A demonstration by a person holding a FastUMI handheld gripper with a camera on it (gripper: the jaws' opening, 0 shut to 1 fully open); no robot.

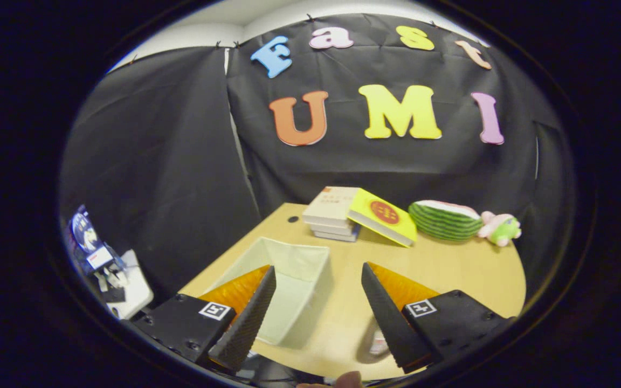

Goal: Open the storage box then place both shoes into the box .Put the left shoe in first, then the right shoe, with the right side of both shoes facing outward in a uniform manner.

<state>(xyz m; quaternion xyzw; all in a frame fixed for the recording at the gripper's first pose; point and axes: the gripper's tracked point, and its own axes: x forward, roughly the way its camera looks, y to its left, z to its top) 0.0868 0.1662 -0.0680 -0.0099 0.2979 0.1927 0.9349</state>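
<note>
Gripper (318,280) agape over table (450,269) (wooden)

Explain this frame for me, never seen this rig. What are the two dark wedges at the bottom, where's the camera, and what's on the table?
The two wedges are the fingers of a handheld gripper; a person carries it, there is no robot arm. The camera rides on the gripper and looks forward along the fingers through a fisheye lens, so everything curves. The fingers stand apart and hold nothing.

On the table: an open pale box just ahead of the fingers, partly behind the left one and partly showing in the gap. It looks empty as far as its inside shows. Beyond it lies a stack of books with a yellow book leaning on it, then a watermelon toy and a small plush beside that.
</note>
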